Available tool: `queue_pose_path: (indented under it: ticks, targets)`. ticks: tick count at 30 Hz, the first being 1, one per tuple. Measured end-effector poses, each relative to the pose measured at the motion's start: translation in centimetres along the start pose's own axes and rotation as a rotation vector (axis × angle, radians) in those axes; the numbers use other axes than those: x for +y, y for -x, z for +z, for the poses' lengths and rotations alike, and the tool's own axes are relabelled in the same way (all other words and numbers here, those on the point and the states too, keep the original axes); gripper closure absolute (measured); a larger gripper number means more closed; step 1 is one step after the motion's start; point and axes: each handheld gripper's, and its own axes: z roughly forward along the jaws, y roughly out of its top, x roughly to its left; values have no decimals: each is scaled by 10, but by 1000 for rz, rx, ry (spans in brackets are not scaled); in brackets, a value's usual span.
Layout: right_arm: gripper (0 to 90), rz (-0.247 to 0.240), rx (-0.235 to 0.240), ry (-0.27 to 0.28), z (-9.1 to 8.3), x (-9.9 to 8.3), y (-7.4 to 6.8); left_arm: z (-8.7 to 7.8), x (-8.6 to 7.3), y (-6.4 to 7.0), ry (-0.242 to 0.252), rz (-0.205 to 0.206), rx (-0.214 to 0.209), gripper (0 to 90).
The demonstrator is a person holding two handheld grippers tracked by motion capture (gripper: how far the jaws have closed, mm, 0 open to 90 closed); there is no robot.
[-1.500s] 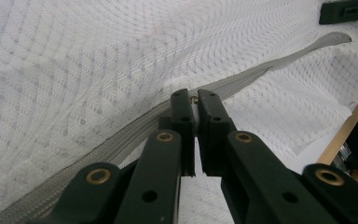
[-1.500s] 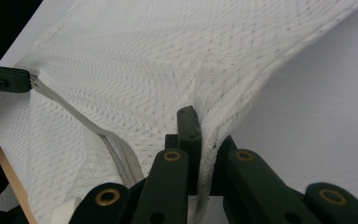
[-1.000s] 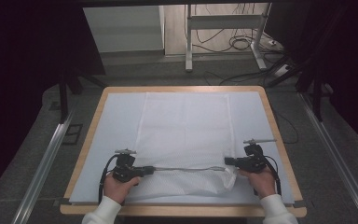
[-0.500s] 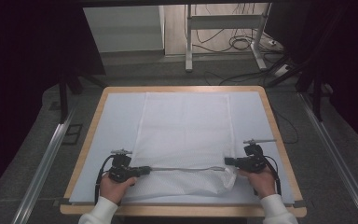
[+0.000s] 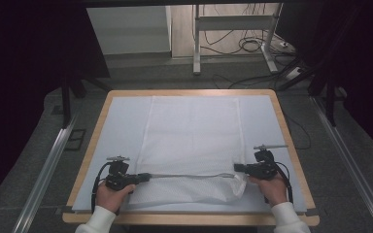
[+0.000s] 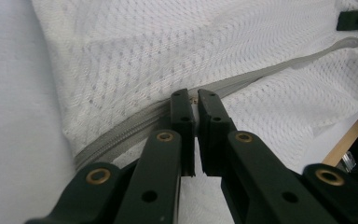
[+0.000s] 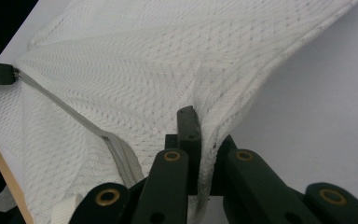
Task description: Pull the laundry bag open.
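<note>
With the mesh bag [image 5: 190, 145] lying along the table's [image 5: 92, 131] near edge, the left gripper [image 6: 195, 100] is pinching the zipper [image 6: 135, 122] and the right gripper [image 7: 200, 116] is clamping bunched mesh; I judge the thin pull may be slipping free under tension; the left gripper is sitting slightly nearer the left edge than before.

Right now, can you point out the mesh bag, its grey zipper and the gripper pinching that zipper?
mesh bag [image 5: 192, 131]: high view, on the flat white netting mid-panel.
grey zipper [image 6: 121, 131]: left gripper view, on the zipper tape left of the jaws.
left gripper [image 6: 195, 103]: left gripper view, between its two fingertips, closed on the zipper.
</note>
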Motion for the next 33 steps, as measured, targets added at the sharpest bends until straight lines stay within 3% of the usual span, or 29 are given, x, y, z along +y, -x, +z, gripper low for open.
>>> queue_pose_path:
  ticks: [33]
  targets:
    - [873, -5, -9, -3, 1, 0, 1, -23, -13, -23, 23, -34, 19, 868]
